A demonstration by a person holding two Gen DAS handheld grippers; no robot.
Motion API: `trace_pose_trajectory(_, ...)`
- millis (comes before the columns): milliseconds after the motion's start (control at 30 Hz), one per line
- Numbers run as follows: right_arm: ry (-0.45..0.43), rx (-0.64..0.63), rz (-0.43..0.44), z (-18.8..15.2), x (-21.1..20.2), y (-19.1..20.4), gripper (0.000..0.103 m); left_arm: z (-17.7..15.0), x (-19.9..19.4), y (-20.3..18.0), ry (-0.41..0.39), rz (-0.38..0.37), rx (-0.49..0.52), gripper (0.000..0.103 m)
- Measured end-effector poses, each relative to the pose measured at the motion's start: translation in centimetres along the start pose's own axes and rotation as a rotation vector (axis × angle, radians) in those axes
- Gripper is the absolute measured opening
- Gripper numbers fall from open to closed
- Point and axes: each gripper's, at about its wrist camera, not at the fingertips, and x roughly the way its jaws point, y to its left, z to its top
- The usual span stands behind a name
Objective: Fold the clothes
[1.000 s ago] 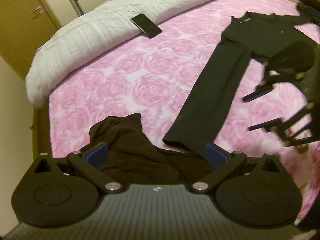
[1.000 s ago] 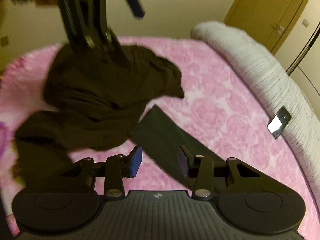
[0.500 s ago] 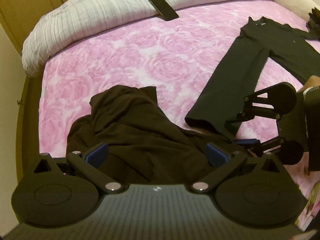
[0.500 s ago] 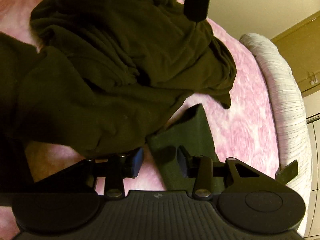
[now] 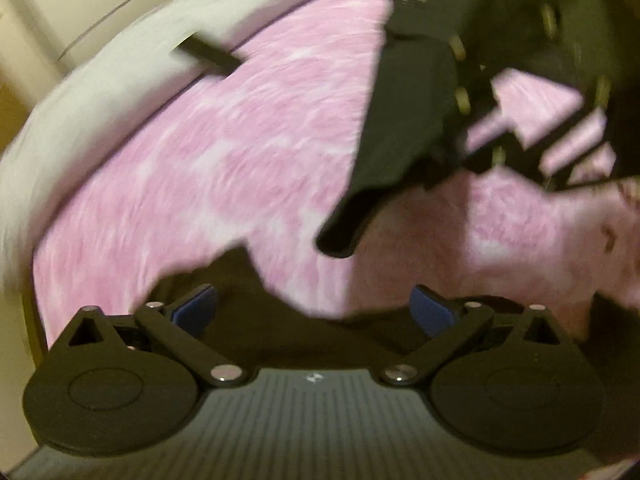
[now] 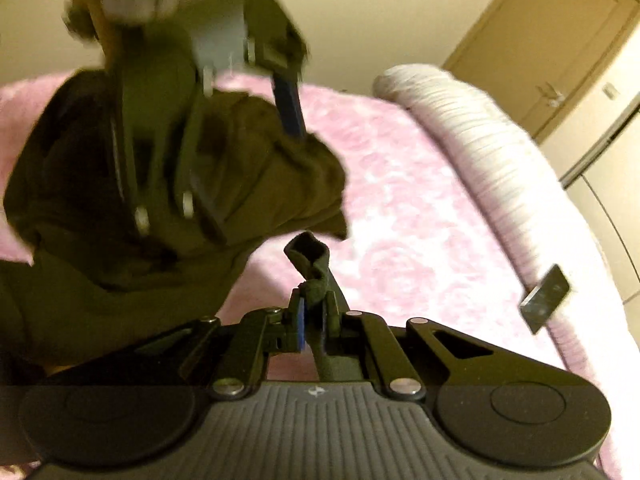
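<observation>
Right gripper [image 6: 314, 316]: fingers pressed together, pinching the cuff end of a black trouser leg [image 6: 310, 258]. The cloth bunches up between the blue pads and stands out past the fingertips toward 12 o'clock. In the left wrist view the same trouser leg [image 5: 404, 120] hangs lifted off the pink rose-patterned bedspread [image 5: 208, 152], its hem drooping toward 6 o'clock.

Left gripper [image 5: 314, 312]: fingers spread wide and closing. The crumpled dark brown garment [image 5: 256, 320] lies between and under the blue pads; contact cannot be told, the view being blurred. From the right wrist view this garment [image 6: 100, 272] lies at 9 to 10 o'clock of the pinched cuff, with the left gripper over it.

A phone [image 6: 545, 298] rests on the white quilt [image 6: 480, 152] at 3 o'clock.
</observation>
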Motion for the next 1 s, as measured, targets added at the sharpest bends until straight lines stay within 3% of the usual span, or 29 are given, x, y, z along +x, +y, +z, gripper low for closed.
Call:
trace_pose_trajectory(167,0.010,0.033,-0.032,-0.2,-1.8,-2.2,0.004,3.2,1.8,-1.6,-0.085,-0.015,0.361,0.064)
trace_pose_trajectory(200,0.013,0.042,-0.037,-0.2,-2.2,-2.6,0.004,3.6,1.8,-1.8,-0.094,-0.025,0.404,0.045)
trace_pose_trajectory(233,0.013,0.057,-0.042,-0.3,-2.7,-2.9,0.004,4.2,1.8,-1.8,-0.098,-0.030,0.443,0.020)
trace_pose_trajectory(300,0.013,0.093,-0.057,-0.3,-3.6,-3.8,0.004,5.3,1.5,-1.6,-0.110,-0.027,0.502,0.005)
trace_pose_trajectory(467,-0.015,0.336,-0.121,-1.5,-7.4,-8.3,0.004,11.4,-1.1,0.0,-0.218,0.035,0.477,0.005)
trace_pose_trajectory(667,-0.122,0.743,-0.216,-6.0,-14.6,-15.5,0.003,24.2,-2.6,-0.5,-0.361,0.036,0.512,0.005)
trace_pose_trajectory(800,-0.184,0.916,-0.284,-11.4,-19.5,-21.1,0.003,33.9,-0.3,-3.2,-0.397,0.003,0.589,0.005)
trace_pose_trajectory(1000,-0.210,1.098,-0.319,-23.0,-24.0,-30.9,0.004,48.6,6.8,-8.5,-0.378,-0.078,0.681,0.005)
